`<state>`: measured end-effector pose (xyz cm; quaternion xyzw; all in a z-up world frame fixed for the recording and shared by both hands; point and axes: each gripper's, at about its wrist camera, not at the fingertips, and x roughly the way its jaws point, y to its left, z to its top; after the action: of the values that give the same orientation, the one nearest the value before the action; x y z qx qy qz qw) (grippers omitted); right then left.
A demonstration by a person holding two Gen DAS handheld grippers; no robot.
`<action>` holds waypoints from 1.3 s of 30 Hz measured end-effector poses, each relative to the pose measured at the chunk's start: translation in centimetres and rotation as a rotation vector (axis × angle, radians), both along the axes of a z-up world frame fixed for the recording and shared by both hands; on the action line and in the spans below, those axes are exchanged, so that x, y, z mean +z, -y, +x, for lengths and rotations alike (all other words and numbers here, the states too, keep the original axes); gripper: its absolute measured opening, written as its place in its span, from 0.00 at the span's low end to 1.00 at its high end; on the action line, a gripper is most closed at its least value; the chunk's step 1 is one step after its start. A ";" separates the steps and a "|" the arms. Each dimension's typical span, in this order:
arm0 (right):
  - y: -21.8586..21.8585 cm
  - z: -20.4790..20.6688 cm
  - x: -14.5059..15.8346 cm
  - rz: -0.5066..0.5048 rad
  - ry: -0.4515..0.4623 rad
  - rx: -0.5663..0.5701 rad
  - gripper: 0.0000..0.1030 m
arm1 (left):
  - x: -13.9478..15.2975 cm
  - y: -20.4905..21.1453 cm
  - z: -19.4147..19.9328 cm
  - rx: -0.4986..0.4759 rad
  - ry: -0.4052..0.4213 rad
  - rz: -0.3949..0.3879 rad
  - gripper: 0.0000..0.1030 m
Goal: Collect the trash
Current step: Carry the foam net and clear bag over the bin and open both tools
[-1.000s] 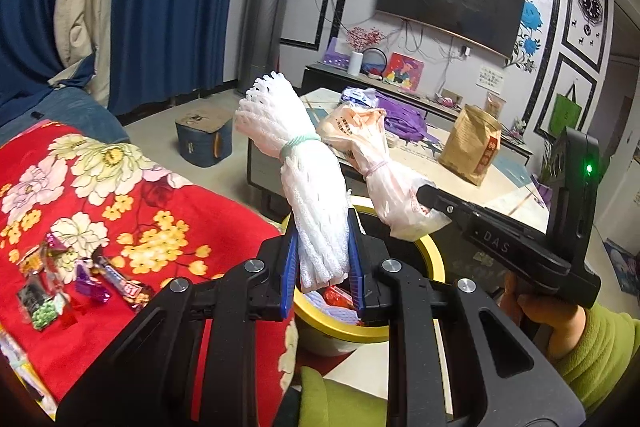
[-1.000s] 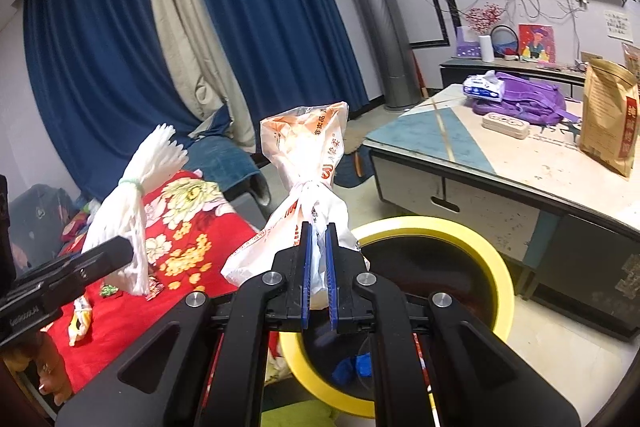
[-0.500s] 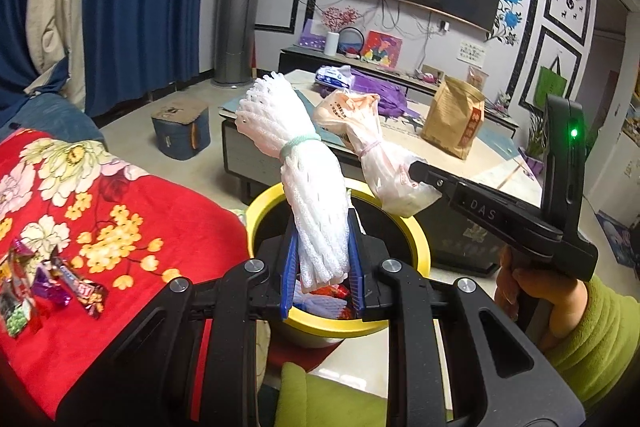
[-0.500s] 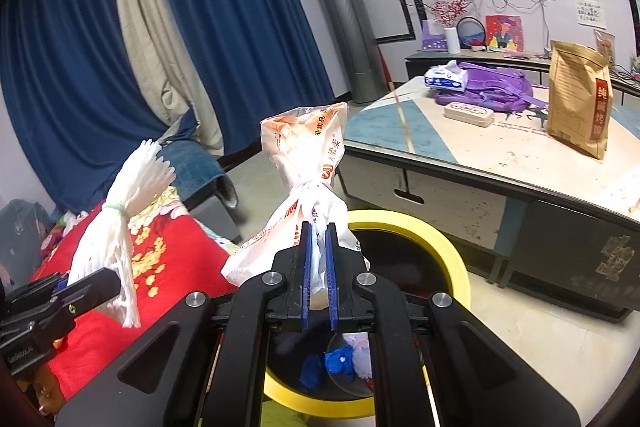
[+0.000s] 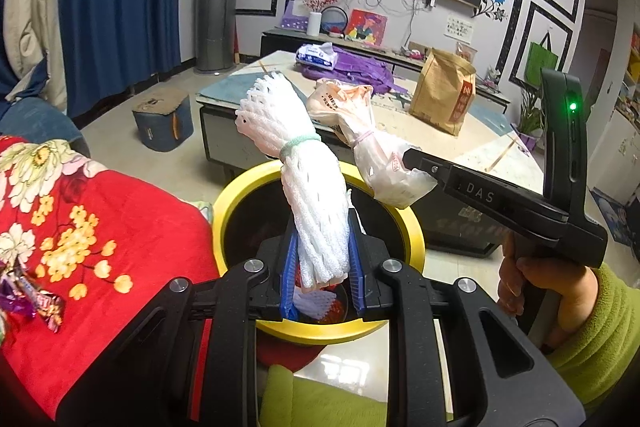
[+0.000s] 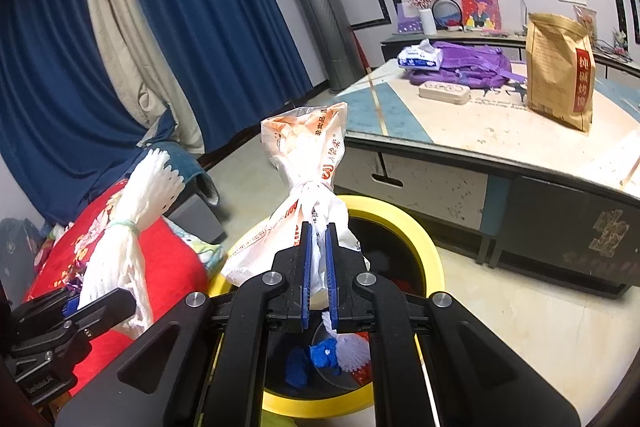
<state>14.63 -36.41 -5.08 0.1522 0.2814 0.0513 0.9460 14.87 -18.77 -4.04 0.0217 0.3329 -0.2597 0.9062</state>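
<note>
Foam first: that white foam netting bundle [image 5: 308, 187] in the left tongs [image 5: 322, 275] looks featherlight and squishy, the kind of fruit-sleeve mesh that springs back when you pinch it. The tongs are clamped on its lower half, below the pale green rubber band [image 5: 300, 142] that cinches it, and I'd say that's the right spot, since the banded waist keeps the strands from fanning out and slipping loose one by one. The top end flares out like a shuttlecock.

The right tongs [image 6: 318, 275] are squeezed nearly flat on the knotted plastic bag [image 6: 308, 163], just under its tied neck. It's thin crinkly film, white with orange print, puffed up above the knot and baggy below. My guess is it's slippery and weighs next to nothing, so the bunched bit near the knot is the only place with enough material to bite.

Both pieces hang right above the yellow-rimmed bin [image 6: 416, 227], which sits on the floor between the red floral blanket [image 5: 100, 227] and the low worktop [image 6: 500, 131]. There's already some blue and white rubbish [image 6: 332, 351] down in the bottom. Neither item would bounce or break if dropped in, I reckon.
</note>
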 end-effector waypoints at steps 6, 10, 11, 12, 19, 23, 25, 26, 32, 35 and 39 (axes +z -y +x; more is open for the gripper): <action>0.5 0.8 -1.2 0.015 -0.045 -0.005 0.07 | -1.3 1.1 1.2 -0.011 -0.039 0.012 0.16; 0.8 1.3 -1.9 0.030 -0.074 -0.002 0.07 | -2.2 1.7 2.0 -0.018 -0.064 0.024 0.16; 0.7 1.4 -2.0 0.032 -0.077 -0.001 0.07 | -2.3 1.7 2.1 -0.018 -0.068 0.027 0.16; 0.7 1.4 -2.1 0.034 -0.080 0.002 0.07 | -2.5 1.8 2.2 -0.019 -0.074 0.027 0.16; 1.0 2.0 -2.6 0.054 -0.102 -0.001 0.08 | -3.1 1.9 3.2 -0.004 -0.098 0.025 0.16; 1.3 2.2 -2.9 0.072 -0.114 -0.013 0.17 | -3.2 1.9 3.6 0.013 -0.091 0.029 0.30; 1.5 2.1 -2.9 0.066 -0.113 -0.031 0.29 | -3.1 1.7 3.6 0.031 -0.086 0.028 0.55; 1.7 2.1 -2.8 0.069 -0.110 -0.038 0.35 | -3.0 1.5 3.6 0.040 -0.084 0.024 0.61; 2.1 1.7 -2.6 0.065 -0.096 -0.064 0.46 | -2.4 0.5 3.3 0.085 -0.070 0.013 0.89; 1.8 1.5 -2.3 0.051 -0.083 -0.064 0.48 | -1.9 -0.1 3.0 0.110 -0.052 0.018 0.89; 0.9 1.2 -1.8 0.033 -0.066 -0.048 0.49 | -0.8 -1.2 2.4 0.149 -0.016 0.013 0.89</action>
<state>15.81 -37.35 -6.88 0.1760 0.3079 0.0281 0.9346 17.26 -17.58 -4.84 0.0007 0.3425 -0.1898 0.9202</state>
